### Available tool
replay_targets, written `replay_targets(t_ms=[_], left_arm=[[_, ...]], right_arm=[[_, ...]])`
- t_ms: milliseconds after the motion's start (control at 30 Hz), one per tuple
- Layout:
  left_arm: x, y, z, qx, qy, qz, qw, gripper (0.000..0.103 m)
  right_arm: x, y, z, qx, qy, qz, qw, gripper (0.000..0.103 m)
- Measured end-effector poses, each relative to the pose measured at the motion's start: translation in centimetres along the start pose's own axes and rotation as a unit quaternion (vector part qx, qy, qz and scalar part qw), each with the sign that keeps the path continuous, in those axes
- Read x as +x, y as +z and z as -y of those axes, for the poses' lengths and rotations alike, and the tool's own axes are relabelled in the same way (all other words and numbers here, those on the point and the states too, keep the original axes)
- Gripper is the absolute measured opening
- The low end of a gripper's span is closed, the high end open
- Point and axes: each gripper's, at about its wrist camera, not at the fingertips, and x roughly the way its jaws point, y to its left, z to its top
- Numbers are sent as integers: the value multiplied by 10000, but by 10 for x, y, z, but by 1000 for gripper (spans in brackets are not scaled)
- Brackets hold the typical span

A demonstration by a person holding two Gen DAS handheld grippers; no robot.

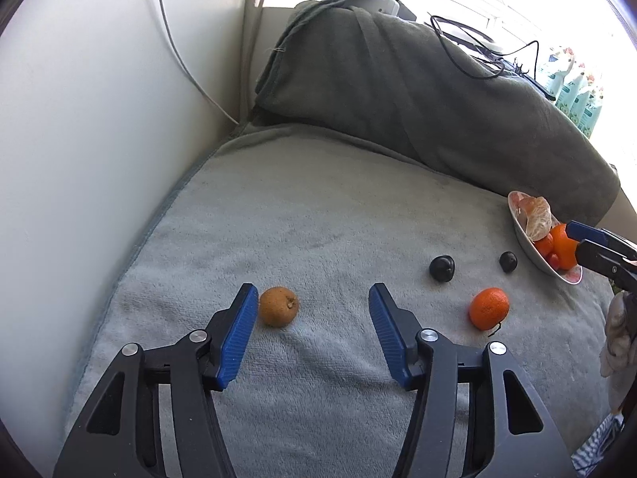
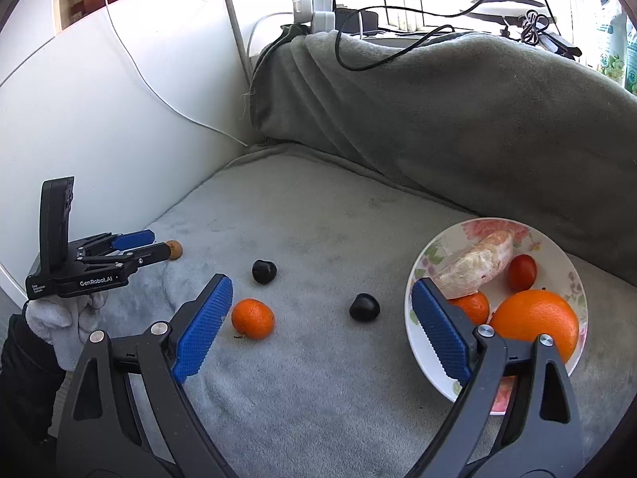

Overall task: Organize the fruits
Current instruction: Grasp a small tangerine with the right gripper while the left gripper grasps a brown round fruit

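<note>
Where it sits, plate [image 2: 557, 247], 4 fruits

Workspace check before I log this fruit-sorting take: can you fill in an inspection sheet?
Surface: grey towel over a cushion.
Job's things: floral plate holds a large orange, mandarin, tomato and peeled segments; loose mandarin, two dark plums and a brown fruit lie on the towel.
Clutter: nothing seen.
Grippers: left gripper open, the brown fruit beside one finger; right gripper open, empty.
Cables: black cable over the grey blanket; white cord down the wall.
Surroundings: white wall, bright window.
</note>
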Motion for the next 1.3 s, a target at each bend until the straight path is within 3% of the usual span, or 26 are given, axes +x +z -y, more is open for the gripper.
replay_targets(t_ms=[200,367,500,633,733,833,933,1300], left_arm=[[9,-1,-7,-98,0,-91,9999,52],[17,-3,-12,-148,88,-156,9997,45],[20,-5,-16,-209,62,-195,9996,44],[21,-6,-17,-222,43,-234,9995,42],[24,-5,-17,-219,52,-244,9994,38],[23,-5,-18,-253,45,-245,9994,36],[24,-6,-20,-256,55,-270,9993,28],[22,-5,-20,-257,74,-231,9994,24]], right_arm=[[18,-5,-17,-121,248,-260,9993,85],[35,-10,-28,-233,393,-525,9976,75],[48,-14,-33,-244,522,-745,9956,63],[60,-18,-35,-225,529,-949,9938,62],[69,-20,-34,-168,583,-1078,9923,53],[72,-20,-35,-146,607,-1121,9917,52],[73,-20,-35,-148,620,-1162,9912,43],[75,-19,-37,-69,655,-1137,9913,39]])
